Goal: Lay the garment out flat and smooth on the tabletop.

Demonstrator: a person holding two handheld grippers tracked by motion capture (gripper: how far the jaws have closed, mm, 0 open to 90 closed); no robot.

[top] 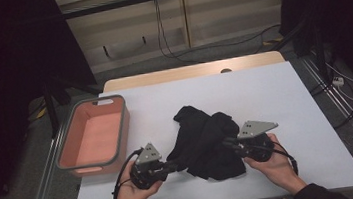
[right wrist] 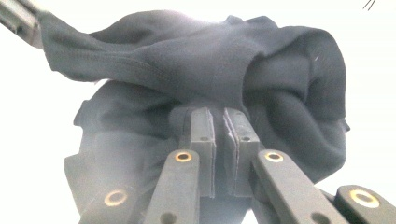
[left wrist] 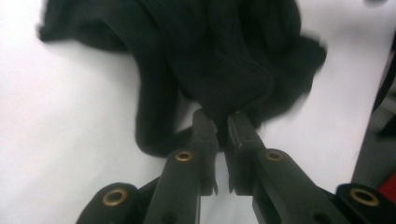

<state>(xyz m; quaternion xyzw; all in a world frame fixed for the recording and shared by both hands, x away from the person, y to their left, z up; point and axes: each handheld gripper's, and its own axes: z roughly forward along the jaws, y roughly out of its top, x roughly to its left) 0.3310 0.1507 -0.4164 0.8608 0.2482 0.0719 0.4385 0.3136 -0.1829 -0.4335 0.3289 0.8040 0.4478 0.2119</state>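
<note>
A crumpled black garment (top: 204, 139) lies on the white table top (top: 264, 94) near its front edge. My left gripper (top: 174, 166) holds the cloth's lower left edge, and in the left gripper view its jaws are closed with a fold of the black garment (left wrist: 219, 60) pinched at the tips (left wrist: 219, 119). My right gripper (top: 227, 143) grips the garment's right side; the right gripper view has its jaws closed, with the dark cloth (right wrist: 210, 70) bunched over the tips (right wrist: 218, 114).
A pink bin with a grey rim (top: 93, 134) stands empty at the table's left side. Cables trail on the floor beyond and to the right of the table. Bare white surface lies behind and right of the cloth.
</note>
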